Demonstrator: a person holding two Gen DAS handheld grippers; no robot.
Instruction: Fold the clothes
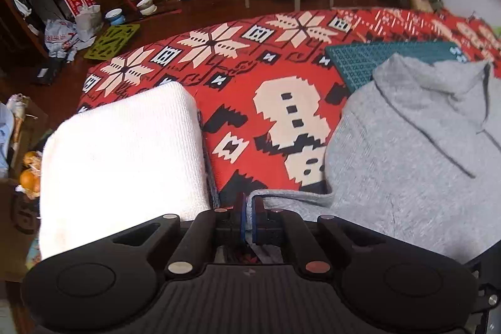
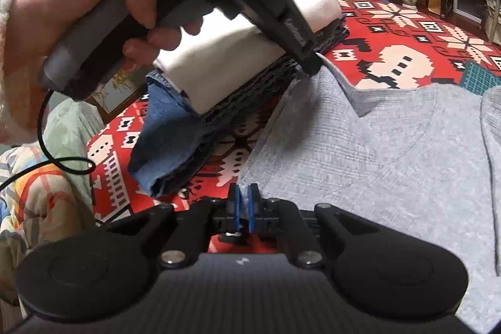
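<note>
Grey knit sweater [image 1: 407,152] spread flat, hem apparently pinched, on red blanket

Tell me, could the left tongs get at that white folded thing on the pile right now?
Probably not at once. The left tongs are shut on the edge of the grey sweater, so they are occupied. The white folded cloth lies close beside them with nothing between; letting go of the sweater would likely free the way.

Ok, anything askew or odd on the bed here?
Only the stack: the blue garment at its bottom bulges out past the white top layer. Both grippers pinch the grey sweater edge normally.
</note>
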